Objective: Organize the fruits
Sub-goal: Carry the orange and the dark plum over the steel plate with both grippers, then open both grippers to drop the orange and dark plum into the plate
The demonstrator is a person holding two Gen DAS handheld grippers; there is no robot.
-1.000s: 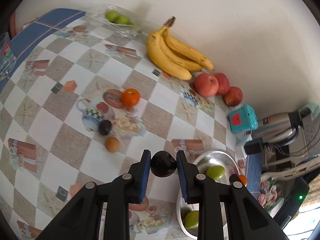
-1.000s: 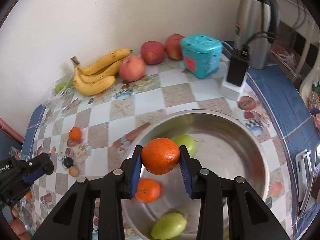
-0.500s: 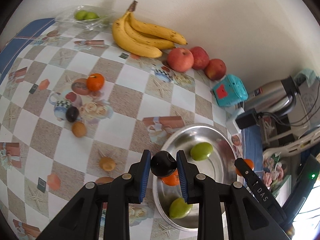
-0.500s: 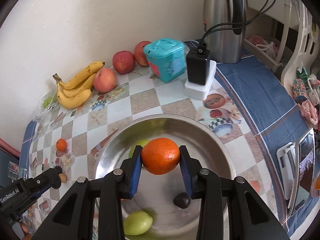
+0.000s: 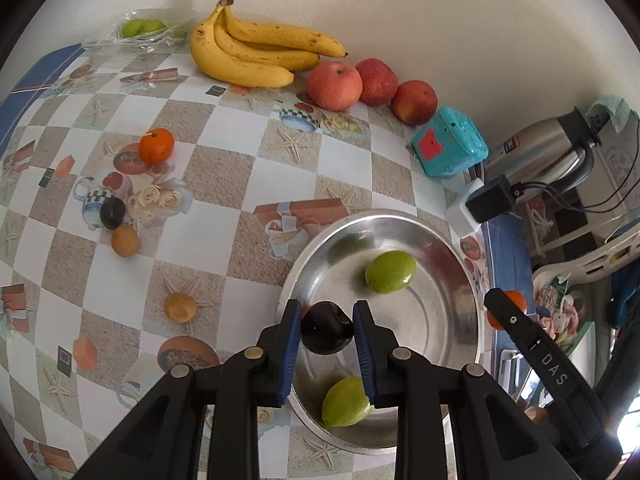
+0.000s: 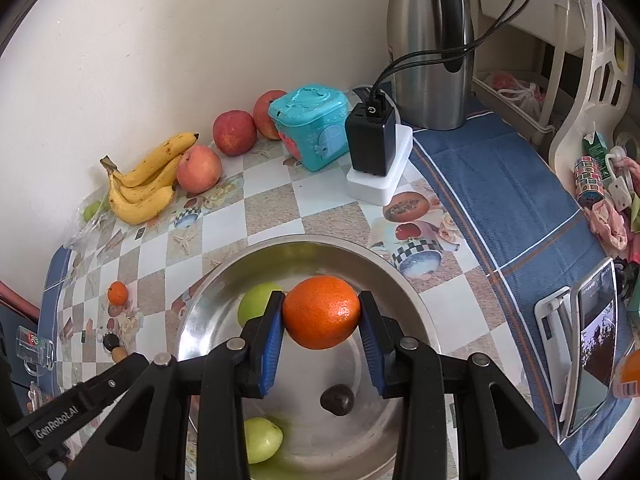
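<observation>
— Fruits: where do you hold them?
— Your right gripper (image 6: 322,320) clamps the orange (image 6: 321,312) above the bowl (image 6: 404,280); your left gripper (image 5: 326,330) pinches the dark plum (image 5: 326,332) there.
— How do they handle?
— Light, round, probably slippery; grip across the widest middle, gently.

A table covered in a checkered, picture-printed cloth (image 5: 208,236) carries a round steel bowl (image 5: 460,256), a bunch of yellow bananas (image 5: 248,56), three red apples (image 5: 374,84), a small orange mandarin (image 5: 156,145), a turquoise plastic box (image 5: 450,148) and a steel kettle (image 6: 430,56).
</observation>
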